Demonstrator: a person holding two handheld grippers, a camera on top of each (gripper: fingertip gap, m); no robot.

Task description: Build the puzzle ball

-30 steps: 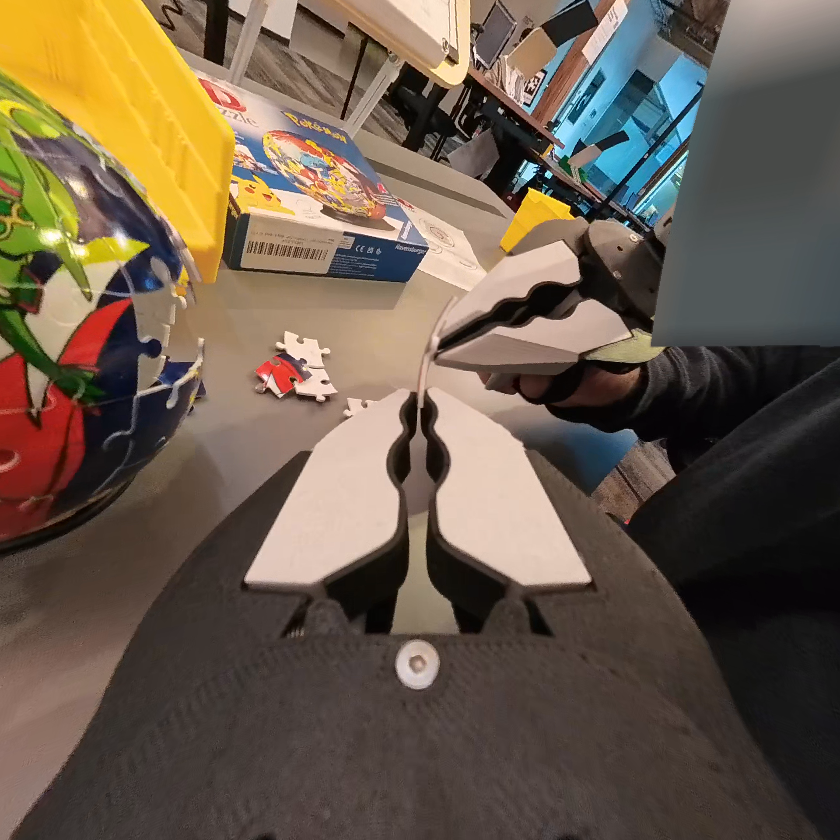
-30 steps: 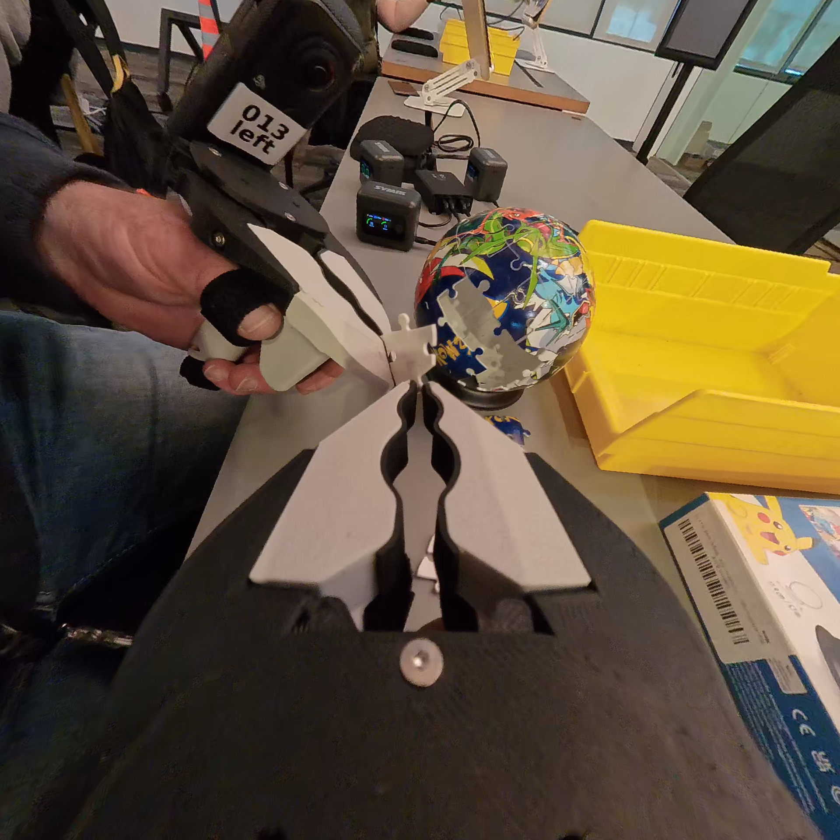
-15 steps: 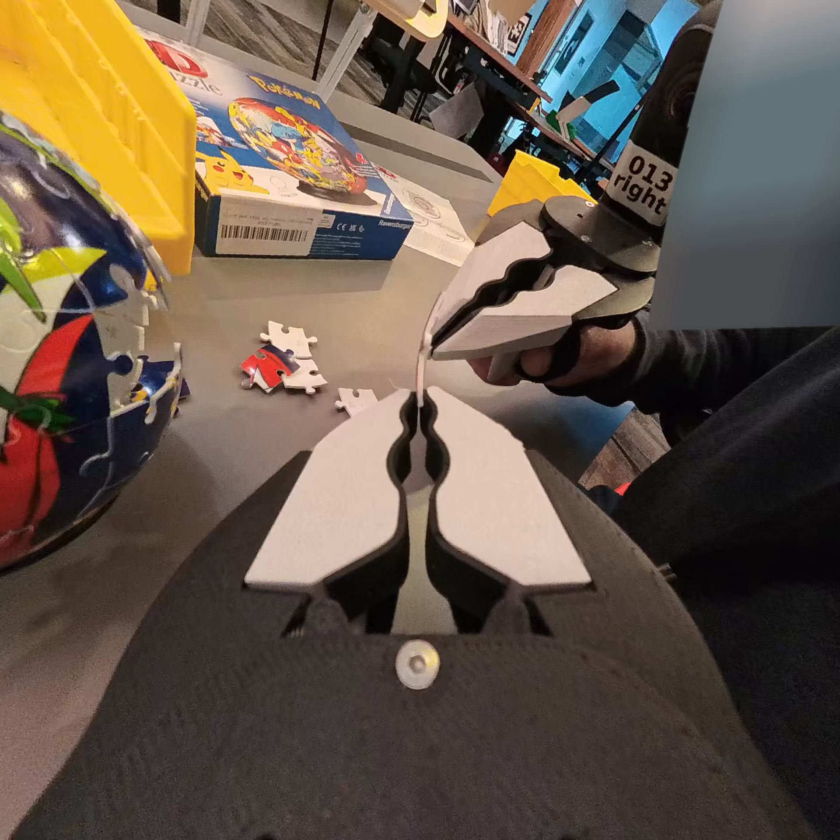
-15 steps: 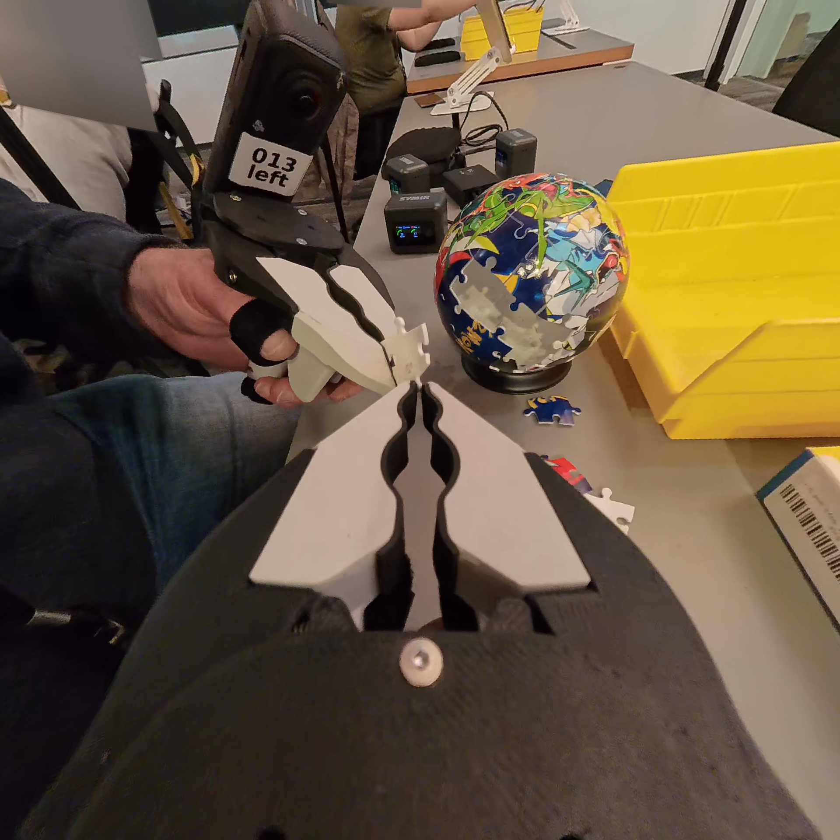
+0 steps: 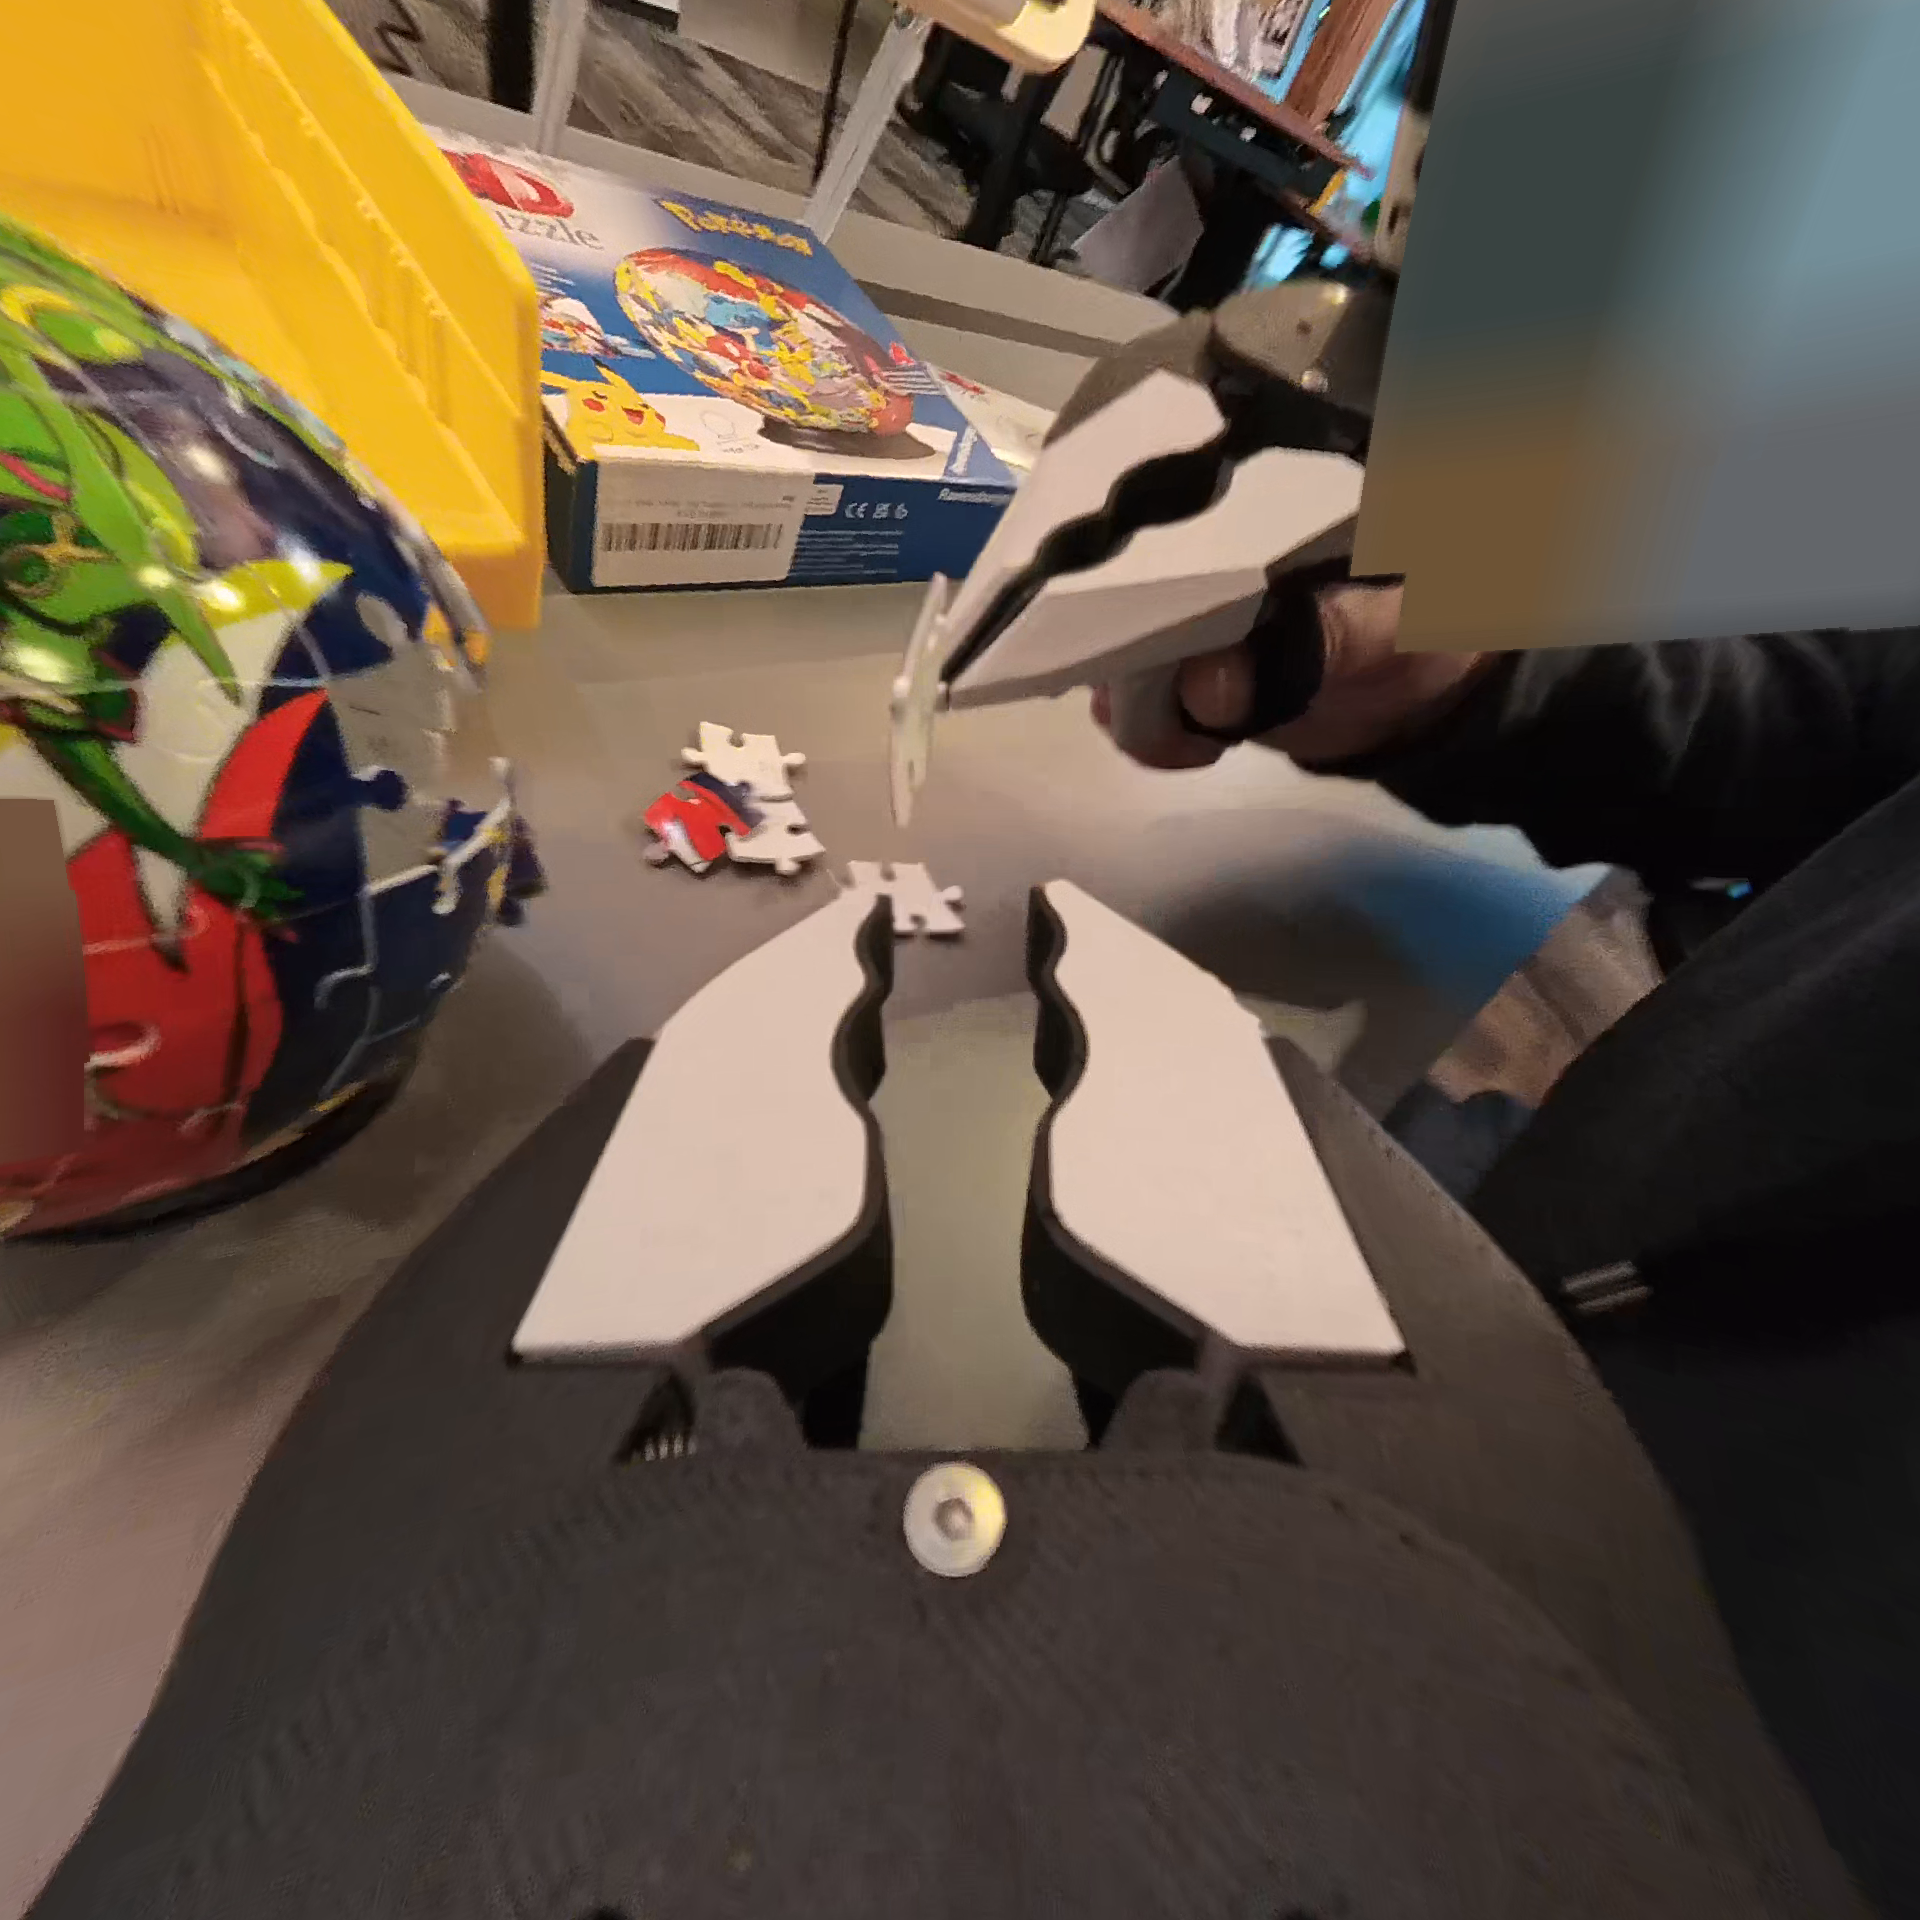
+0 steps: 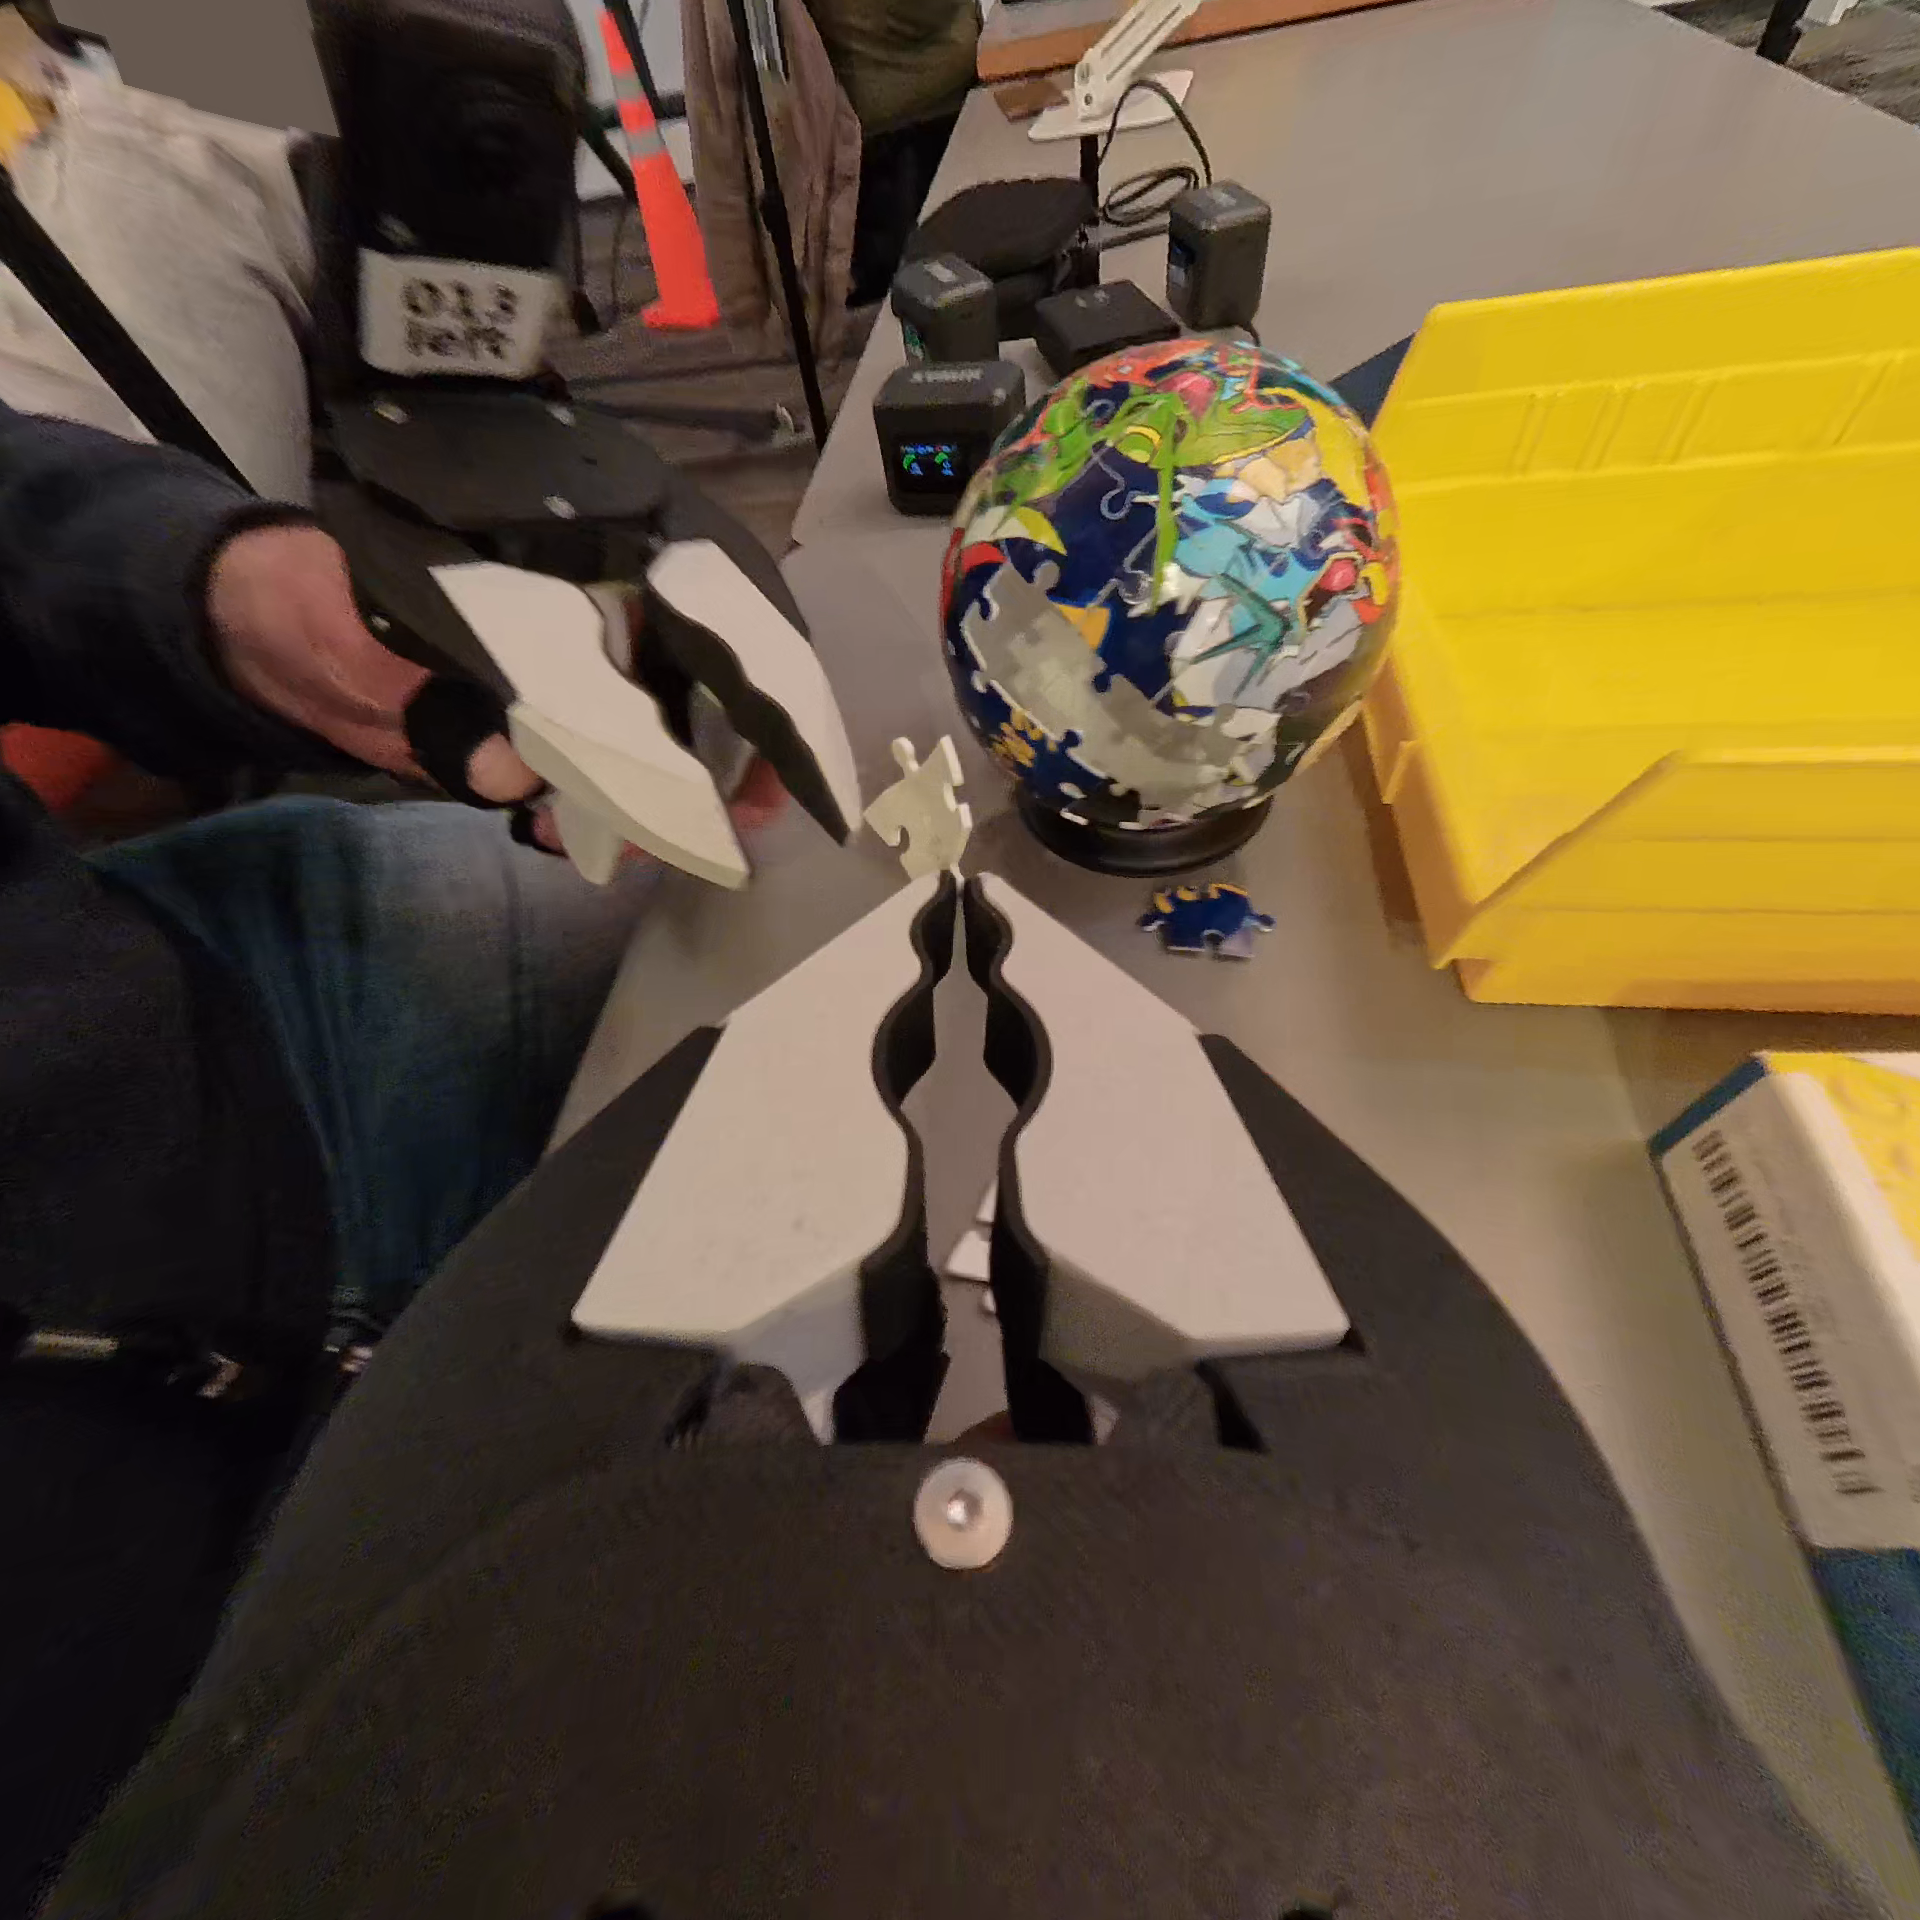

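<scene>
The colourful puzzle ball [image 6: 1164, 603] stands on a black stand [image 6: 1143, 831] and has a gap of missing pieces low on its near side. It also shows at the left of the left wrist view [image 5: 208, 727]. My right gripper [image 6: 958, 883] is shut on a white puzzle piece [image 6: 920, 805], held upright by its edge above the table. My left gripper [image 5: 961, 904] is open and empty, just left of that piece. In the left wrist view the right gripper [image 5: 951, 665] holds the piece [image 5: 914, 717] above loose pieces [image 5: 738, 810].
A yellow bin [image 6: 1662, 623] stands right of the ball. The puzzle box [image 5: 748, 416] lies behind the loose pieces. A blue piece [image 6: 1205, 920] lies by the stand. Black devices [image 6: 945, 436] sit behind the ball. The table edge and a person's legs are at the left.
My left gripper has opened and let go of the white piece and drawn slightly away. The right gripper now holds the piece alone.
</scene>
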